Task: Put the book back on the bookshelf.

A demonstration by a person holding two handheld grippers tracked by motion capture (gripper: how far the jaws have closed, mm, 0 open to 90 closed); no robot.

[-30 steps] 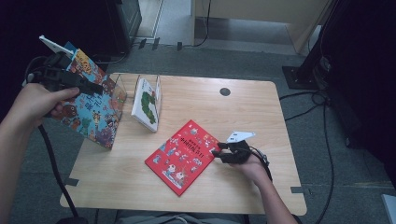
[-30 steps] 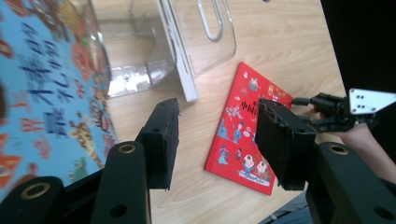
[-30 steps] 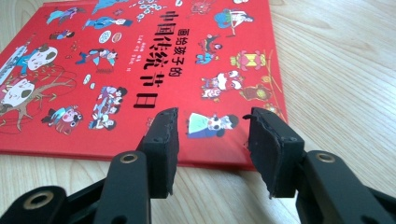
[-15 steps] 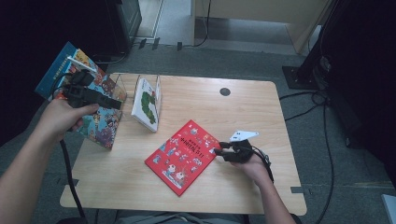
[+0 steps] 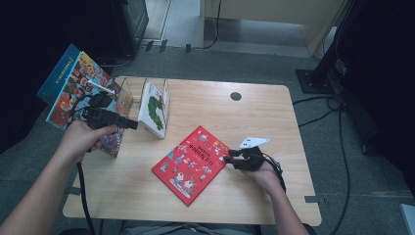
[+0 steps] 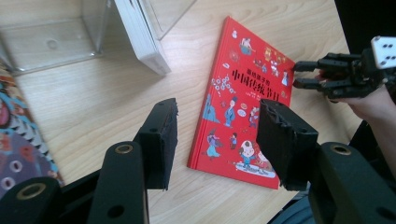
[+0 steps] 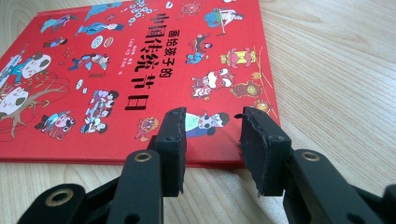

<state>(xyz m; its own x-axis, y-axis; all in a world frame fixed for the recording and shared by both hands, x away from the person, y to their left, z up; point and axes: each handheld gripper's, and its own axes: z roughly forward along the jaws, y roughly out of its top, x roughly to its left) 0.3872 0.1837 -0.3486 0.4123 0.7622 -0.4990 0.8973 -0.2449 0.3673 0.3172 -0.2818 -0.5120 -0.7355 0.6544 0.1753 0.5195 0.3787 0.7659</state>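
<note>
With the red book (image 5: 192,163) flat at the table's (image 5: 274,117) six o'clock and the right tongs (image 7: 212,135) closing, unclenched, over its near edge, pinch the cover squarely; the left tongs (image 6: 215,135) hang released.

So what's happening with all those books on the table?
A person works at a wooden table with a hand-held gripper in each hand. The right hand-held gripper sits at the edge of the red picture book lying flat, its jaws just closing but not yet pinching it. The left hand-held gripper hangs open beside a clear book stand with a white book in it.
</note>
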